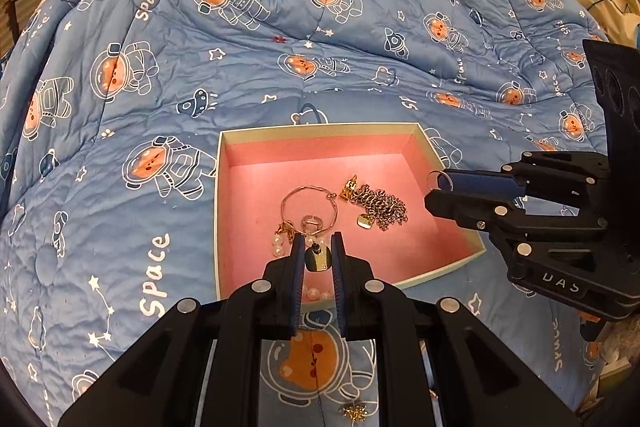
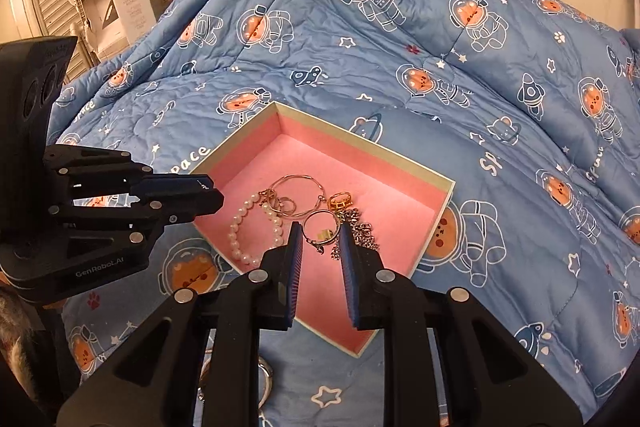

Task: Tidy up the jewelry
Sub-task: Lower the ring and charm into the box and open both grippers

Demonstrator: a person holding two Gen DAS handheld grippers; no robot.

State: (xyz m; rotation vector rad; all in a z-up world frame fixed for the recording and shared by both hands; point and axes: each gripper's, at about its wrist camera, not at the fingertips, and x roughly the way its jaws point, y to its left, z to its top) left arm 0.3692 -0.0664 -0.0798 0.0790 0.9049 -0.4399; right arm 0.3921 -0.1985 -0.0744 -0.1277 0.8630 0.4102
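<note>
Left wrist: square pink-lined box (image 1: pixel 320 147), coiled silver chain (image 1: pixel 384 209), quilted blanket (image 1: pixel 160 67).

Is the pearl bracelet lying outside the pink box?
No. In the right wrist view the pearl bracelet lies on the pink floor inside the box, next to the other jewelry.

Thin ring (image 2: pixel 318 229) between right hand-held gripper (image 2: pixel 318 241) pads, over pink box (image 2: pixel 404 171)
</note>
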